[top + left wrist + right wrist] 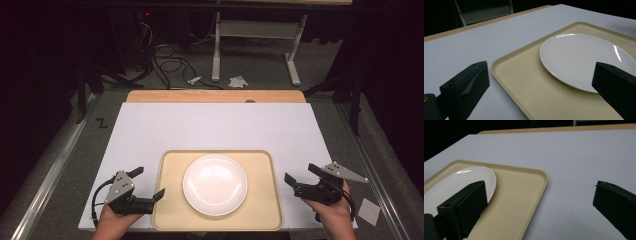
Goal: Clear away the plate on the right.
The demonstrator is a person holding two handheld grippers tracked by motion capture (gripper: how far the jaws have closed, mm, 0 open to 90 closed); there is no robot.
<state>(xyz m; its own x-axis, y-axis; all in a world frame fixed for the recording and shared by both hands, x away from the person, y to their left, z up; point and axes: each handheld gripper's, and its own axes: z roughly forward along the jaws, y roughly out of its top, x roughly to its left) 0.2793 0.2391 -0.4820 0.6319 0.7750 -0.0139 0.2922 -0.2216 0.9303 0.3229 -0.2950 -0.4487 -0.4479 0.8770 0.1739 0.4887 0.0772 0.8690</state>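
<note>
While both grippers sit idle at the bottom of the high view, I read the work in hand as taking hold of the tray (170,210) from its two short sides. My left gripper (149,184) hangs at the lower left of the frame, jaws spread wide with nothing between them, one jaw just over the tray's left rim. My right gripper (299,174) is at the lower right, equally wide open and empty, near the tray's right rim but apart from it.

The tray lies on the white bench (215,125), in the lower middle of the frame, with the white plate (215,184) resting flat at its centre (nothing on it that I can see).

To do this well, I would bring each gripper low and level, so one jaw slides under the raised lip and the other comes over it. In the left gripper view the rim (499,75) runs between the jaws already; in the right gripper view the tray corner (544,177) lies between the jaws too, left of centre, so I judge that hand needs to shift towards the tray first. Closing both together and lifting evenly should keep the plate from sliding.
</note>
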